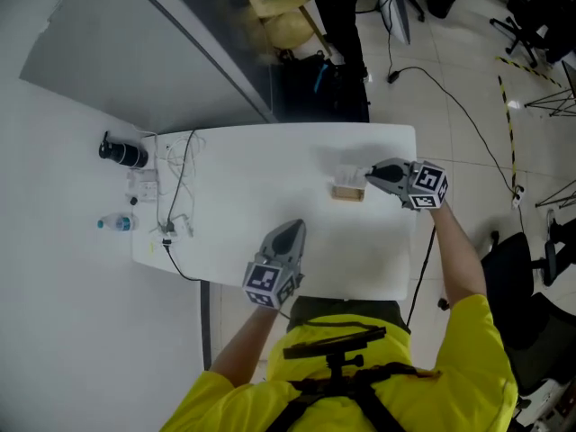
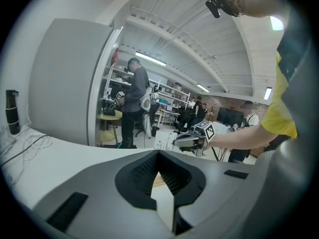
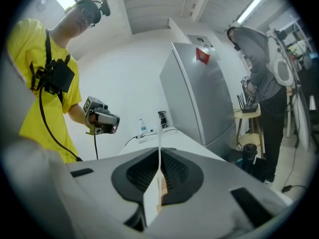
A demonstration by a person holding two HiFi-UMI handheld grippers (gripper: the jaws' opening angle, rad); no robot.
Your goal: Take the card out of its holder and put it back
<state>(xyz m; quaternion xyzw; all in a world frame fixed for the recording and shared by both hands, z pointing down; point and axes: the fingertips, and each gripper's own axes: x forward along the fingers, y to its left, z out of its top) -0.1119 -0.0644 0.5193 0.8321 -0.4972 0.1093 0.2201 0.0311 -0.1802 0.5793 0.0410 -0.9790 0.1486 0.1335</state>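
A small wooden card holder (image 1: pixel 347 193) sits on the white table (image 1: pixel 234 232), right of the middle. My right gripper (image 1: pixel 369 176) hovers just over it, shut on a thin white card (image 3: pixel 160 133) that I see edge-on and upright between the jaws. The holder's wood (image 3: pixel 162 193) shows directly under the card; whether the card's lower edge sits in the slot I cannot tell. My left gripper (image 1: pixel 295 228) rests low near the table's front edge, shut with nothing in it, well apart from the holder. In the left gripper view the right gripper (image 2: pixel 192 140) appears beyond the closed jaws.
At the table's left end lie a black bottle (image 1: pixel 121 153), a small water bottle (image 1: pixel 115 224) and a tangle of white cables (image 1: pixel 180 187). A grey panel (image 1: pixel 135 52) stands behind the table. A person (image 1: pixel 337 7) stands at the back; an office chair (image 1: pixel 531 286) is at right.
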